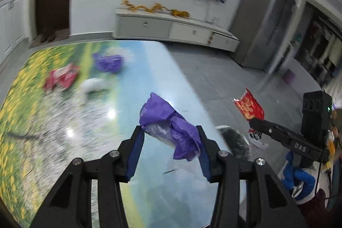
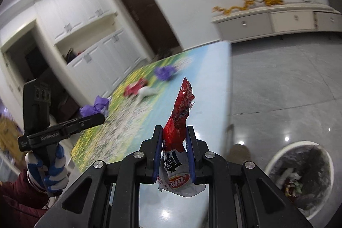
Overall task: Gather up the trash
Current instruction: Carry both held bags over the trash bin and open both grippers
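While the left gripper (image 1: 170, 131) clamped a purple wrapper (image 1: 168, 123) and the right gripper (image 2: 174, 131) a red packet (image 2: 181, 112), three scraps (image 1: 62, 78) lay near the table's (image 1: 149, 61) far edge, the bin (image 2: 299, 181) part-filled.

table top (image 1: 64, 121): yellow-flower meadow and pale blue sky print | held wrapper (image 1: 168, 127): purple, white lettering | held packet (image 2: 179, 121): red over white | gripper pads (image 1: 134, 155): blue on black | glove (image 2: 53, 172): blue and white stripes | bin (image 2: 329, 164) at 4 o'clock: white rim, dark liner
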`<move>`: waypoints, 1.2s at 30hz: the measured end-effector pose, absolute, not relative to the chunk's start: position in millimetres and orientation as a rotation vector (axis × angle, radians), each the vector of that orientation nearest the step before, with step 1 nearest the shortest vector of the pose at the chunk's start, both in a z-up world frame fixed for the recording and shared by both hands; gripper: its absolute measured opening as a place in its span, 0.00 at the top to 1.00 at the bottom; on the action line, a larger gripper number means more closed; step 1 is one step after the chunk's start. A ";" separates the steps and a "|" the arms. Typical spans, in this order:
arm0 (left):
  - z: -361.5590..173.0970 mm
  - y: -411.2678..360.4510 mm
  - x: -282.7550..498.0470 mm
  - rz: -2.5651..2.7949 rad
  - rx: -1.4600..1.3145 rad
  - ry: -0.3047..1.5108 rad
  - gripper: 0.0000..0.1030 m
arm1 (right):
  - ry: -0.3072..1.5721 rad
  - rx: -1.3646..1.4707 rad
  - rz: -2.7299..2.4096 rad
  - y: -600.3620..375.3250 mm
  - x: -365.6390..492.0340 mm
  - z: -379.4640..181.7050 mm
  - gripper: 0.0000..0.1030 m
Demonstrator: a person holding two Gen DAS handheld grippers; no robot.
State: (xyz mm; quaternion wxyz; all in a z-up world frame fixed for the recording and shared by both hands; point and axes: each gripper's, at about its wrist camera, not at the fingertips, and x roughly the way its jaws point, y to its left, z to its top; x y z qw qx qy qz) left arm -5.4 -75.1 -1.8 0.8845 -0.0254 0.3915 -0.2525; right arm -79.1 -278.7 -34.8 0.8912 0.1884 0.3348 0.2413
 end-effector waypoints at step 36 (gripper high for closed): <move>-82.5 -364.1 19.7 -0.898 0.230 1.044 0.42 | 0.852 0.632 -0.101 -467.6 -99.1 -137.6 0.53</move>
